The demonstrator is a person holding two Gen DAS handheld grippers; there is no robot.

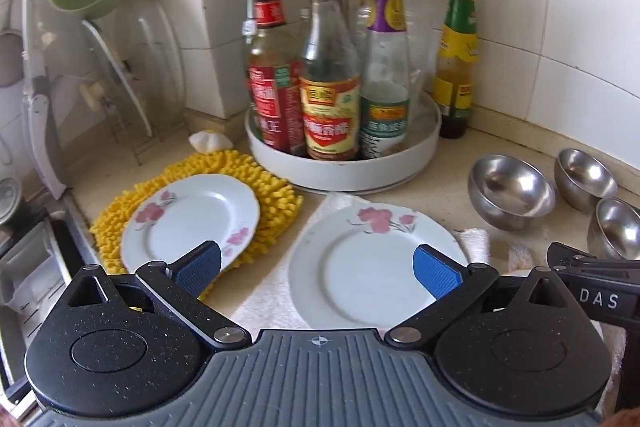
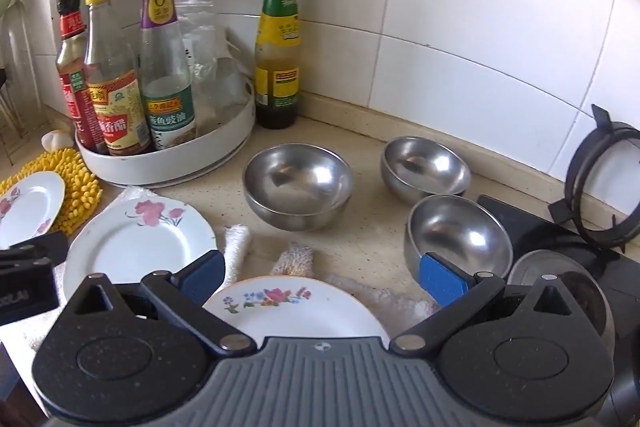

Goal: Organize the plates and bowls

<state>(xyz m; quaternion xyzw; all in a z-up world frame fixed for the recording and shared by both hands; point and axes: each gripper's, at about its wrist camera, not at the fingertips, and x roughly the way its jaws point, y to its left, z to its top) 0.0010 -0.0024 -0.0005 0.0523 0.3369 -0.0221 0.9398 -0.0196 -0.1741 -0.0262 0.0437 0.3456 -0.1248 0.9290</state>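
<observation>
Beige counter [image 2: 360, 155] is being shared by three plates [image 1: 360, 267] on the left and three steel bowls [image 2: 298, 193] on the right; both grippers [image 1: 316, 273] [image 2: 320, 277] are being held released, grasping nothing.

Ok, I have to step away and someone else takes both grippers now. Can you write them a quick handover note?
Left gripper: open, empty, hovering over the pink-flower plate on the white towel.
Right gripper: open, empty, above the multicolour-flower plate.
A third plate, on the yellow mat, lies left of the condiment turntable.
Three steel bowls sit apart on the counter: large, back, near the stove.
Done: nothing stacked yet.
Left: gather the three plates into one pile and nest the three bowls.
</observation>
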